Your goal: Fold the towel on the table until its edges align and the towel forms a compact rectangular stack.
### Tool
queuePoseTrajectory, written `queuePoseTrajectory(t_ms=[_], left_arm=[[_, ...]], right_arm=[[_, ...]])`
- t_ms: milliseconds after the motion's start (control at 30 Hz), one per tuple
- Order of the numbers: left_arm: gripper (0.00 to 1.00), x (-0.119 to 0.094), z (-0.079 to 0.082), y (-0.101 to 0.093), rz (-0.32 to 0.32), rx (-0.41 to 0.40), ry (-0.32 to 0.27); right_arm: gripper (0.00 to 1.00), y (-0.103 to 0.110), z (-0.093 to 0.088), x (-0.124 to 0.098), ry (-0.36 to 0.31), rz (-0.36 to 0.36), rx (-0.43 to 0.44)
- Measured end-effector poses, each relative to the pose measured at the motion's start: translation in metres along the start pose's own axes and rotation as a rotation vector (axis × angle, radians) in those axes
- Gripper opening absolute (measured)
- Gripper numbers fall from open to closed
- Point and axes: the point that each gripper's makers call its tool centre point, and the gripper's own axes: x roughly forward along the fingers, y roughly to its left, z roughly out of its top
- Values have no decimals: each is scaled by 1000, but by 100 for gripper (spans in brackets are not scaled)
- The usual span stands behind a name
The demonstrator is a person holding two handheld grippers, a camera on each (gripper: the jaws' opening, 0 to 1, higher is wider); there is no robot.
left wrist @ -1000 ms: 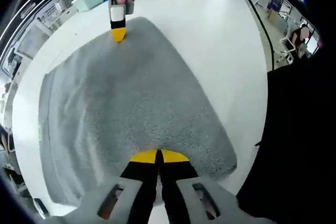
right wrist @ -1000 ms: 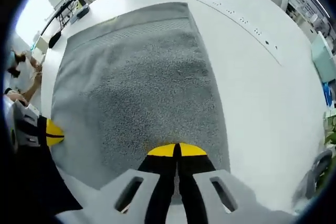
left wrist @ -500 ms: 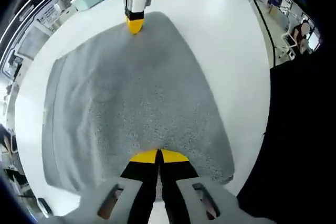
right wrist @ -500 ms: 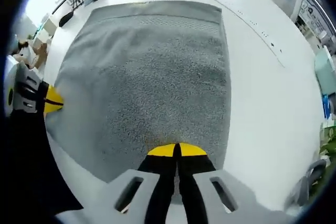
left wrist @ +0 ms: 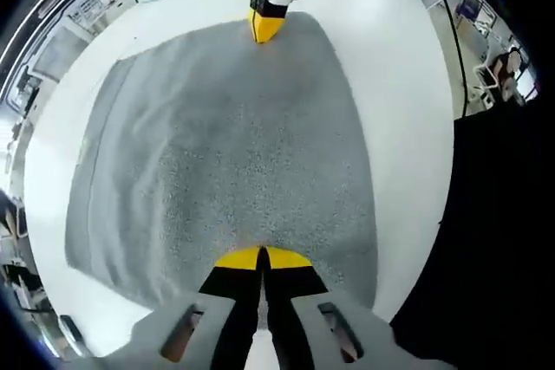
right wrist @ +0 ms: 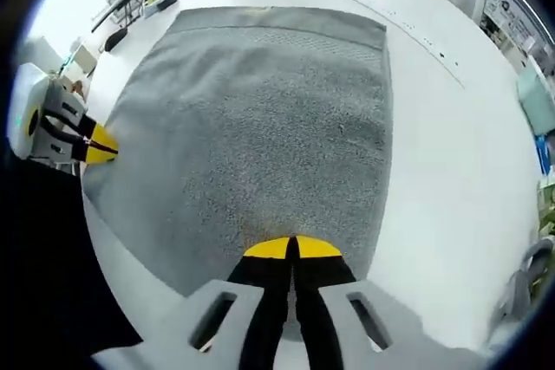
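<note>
Towel (left wrist: 234, 145) edge under closed jaws

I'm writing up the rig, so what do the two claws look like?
Both match: each claw, left and right, has two black jaws with yellow tips rising from a light grey, slotted body. In the right gripper view, the left claw's housing is white with a green mark.

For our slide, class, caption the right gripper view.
Right gripper shut on grey towel's near edge, left gripper at adjacent corner, white table.
</note>
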Motion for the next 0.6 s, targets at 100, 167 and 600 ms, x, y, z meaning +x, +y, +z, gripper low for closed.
queuePoseTrajectory(t_ms=[100,167,600], left_arm=[[1,0,-1,3,14,14,13],[1,0,-2,5,15,10,10],[1,0,-7,26,23,-98,-23]], right_arm=[[0,1,-3,-1,-5,16,44],[0,3,-6,-1,-13,22,45],[0,17,-18,-3,41,28,30]])
